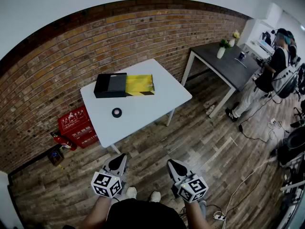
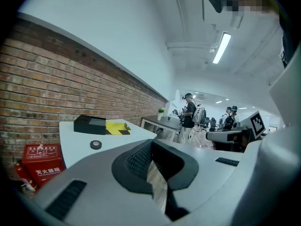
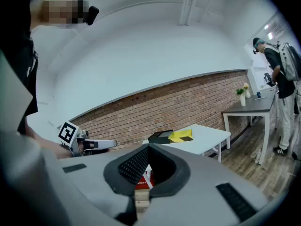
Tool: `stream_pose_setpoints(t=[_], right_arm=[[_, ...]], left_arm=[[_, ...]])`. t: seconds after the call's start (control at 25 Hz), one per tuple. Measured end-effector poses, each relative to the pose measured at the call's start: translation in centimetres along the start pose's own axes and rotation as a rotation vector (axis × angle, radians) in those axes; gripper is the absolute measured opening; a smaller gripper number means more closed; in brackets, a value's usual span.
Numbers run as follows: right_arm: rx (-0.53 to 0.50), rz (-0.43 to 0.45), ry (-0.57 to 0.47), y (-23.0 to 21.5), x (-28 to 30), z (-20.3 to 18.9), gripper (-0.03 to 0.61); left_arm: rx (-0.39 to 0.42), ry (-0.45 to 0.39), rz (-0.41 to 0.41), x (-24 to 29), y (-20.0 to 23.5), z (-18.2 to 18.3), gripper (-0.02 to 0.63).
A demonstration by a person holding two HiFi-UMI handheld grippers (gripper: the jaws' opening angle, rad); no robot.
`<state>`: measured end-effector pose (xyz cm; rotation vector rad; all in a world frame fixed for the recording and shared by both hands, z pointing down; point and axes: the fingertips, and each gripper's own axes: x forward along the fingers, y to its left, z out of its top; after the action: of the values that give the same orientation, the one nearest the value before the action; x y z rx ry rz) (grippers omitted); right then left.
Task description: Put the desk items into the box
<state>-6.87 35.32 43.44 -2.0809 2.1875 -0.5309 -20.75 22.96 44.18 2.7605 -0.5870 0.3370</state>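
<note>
A white table [image 1: 152, 104] stands by the brick wall. On it lies a black box [image 1: 110, 85] with an open yellow, black-striped tray [image 1: 139, 84] against its right side. A black tape roll [image 1: 116, 112] lies nearer me, in front of the box. Both grippers hang low by my body, well short of the table. My left gripper [image 1: 116, 162] is shut and empty, as is my right gripper [image 1: 175, 166]. The left gripper view shows the box [image 2: 89, 124], tray [image 2: 116, 127] and roll [image 2: 96, 144] beyond its closed jaws. The right gripper view shows the box [image 3: 161, 136] far off.
Red crates [image 1: 76, 126] sit on the wooden floor left of the table. A dark grey table [image 1: 228, 66] with a small vase stands at the right. A person [image 1: 267, 78] stands beside it, with cables across the floor nearby.
</note>
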Motion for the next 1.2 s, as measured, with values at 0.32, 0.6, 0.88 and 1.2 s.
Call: stream_pose_setpoints(t=[0.32, 0.6, 0.88, 1.2], right_arm=[[-0.007, -0.022, 0.005, 2.1, 0.6, -0.6, 0.021], [0.013, -0.014, 0.002, 2.8, 1.0, -0.9, 0.021], [0.051, -0.043, 0.01, 3.2, 1.9, -1.3, 0.021], [0.014, -0.035, 0.028, 5.9, 5.1, -1.6, 0.021]], left_arm=[[0.01, 0.0, -0.022, -1.0, 1.5, 0.1, 0.014], [0.008, 0.001, -0.027, -1.3, 3.0, 0.2, 0.014], [0.018, -0.028, -0.02, -1.9, 5.3, 1.2, 0.014], [-0.008, -0.024, 0.023, -5.0, 10.4, 0.0, 0.014]])
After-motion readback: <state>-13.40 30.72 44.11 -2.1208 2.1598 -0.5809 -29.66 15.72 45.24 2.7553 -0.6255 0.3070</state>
